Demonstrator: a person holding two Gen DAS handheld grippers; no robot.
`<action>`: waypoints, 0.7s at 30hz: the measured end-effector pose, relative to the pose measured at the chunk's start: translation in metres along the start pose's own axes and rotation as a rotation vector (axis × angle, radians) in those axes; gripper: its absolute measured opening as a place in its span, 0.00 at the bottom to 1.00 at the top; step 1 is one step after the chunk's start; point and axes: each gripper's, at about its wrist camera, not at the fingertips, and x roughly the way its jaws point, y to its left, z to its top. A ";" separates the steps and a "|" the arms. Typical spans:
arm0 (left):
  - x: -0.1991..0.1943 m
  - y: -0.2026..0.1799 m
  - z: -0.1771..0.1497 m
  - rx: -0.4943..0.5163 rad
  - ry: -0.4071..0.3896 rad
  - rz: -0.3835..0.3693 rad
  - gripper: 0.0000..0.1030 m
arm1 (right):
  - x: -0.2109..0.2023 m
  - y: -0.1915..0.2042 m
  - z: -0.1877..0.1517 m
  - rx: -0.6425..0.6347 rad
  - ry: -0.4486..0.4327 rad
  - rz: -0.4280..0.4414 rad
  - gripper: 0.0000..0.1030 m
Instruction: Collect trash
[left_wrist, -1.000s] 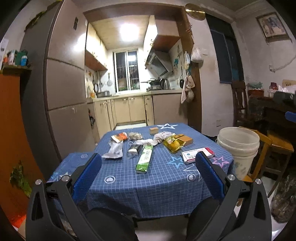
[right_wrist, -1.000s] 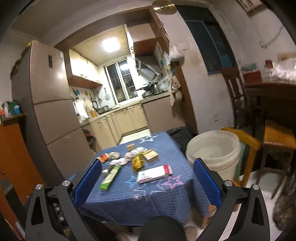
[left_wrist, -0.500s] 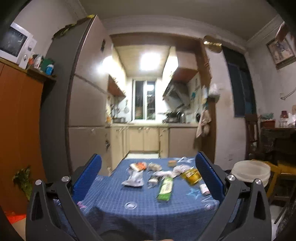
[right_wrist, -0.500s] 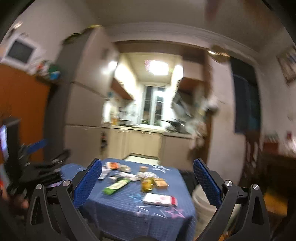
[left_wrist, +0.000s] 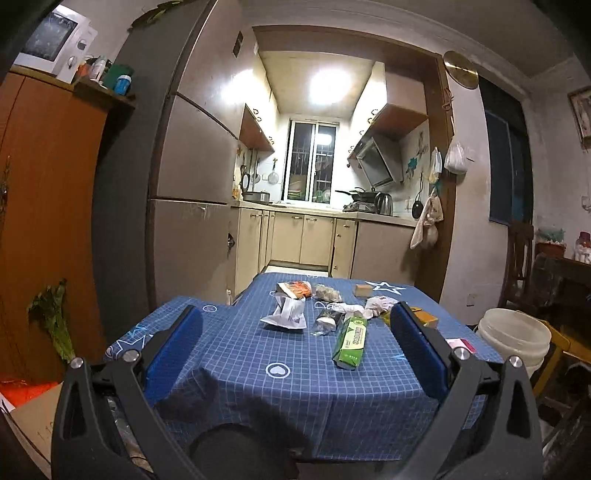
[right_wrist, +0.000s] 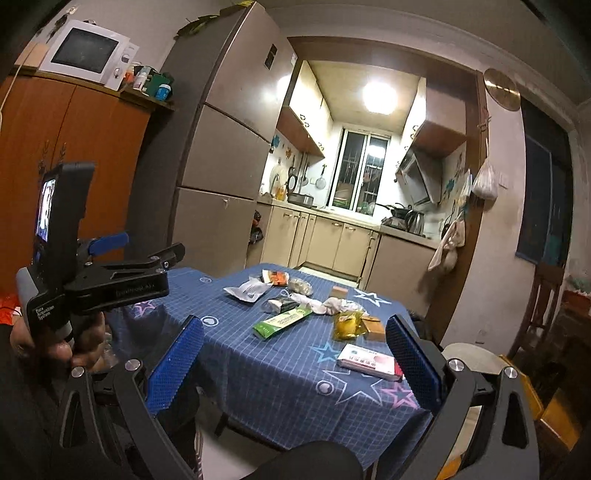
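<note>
White bucket (right_wrist: 472, 360) behind right fingers (right_wrist: 413, 365).

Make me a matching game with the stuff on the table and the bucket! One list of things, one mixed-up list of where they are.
Things:
1. green packet
2. white bucket
3. small brown box
4. red and white box

Places:
A. on the floor to the right of the table
B. near the table's right front corner
C. at the far end of the table, next to a white star
D. lying in the middle of the table

Pairs: 1-D, 2-A, 3-C, 4-B
</note>
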 end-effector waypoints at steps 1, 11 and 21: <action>0.001 0.000 0.000 0.003 -0.001 -0.003 0.95 | 0.001 0.003 0.000 -0.008 0.001 -0.002 0.95; -0.001 -0.003 -0.005 0.030 -0.007 -0.022 0.95 | -0.002 0.011 -0.002 -0.027 -0.001 0.006 0.95; 0.010 -0.010 -0.002 0.096 0.034 0.010 0.95 | 0.003 0.002 -0.007 -0.010 0.033 -0.010 0.95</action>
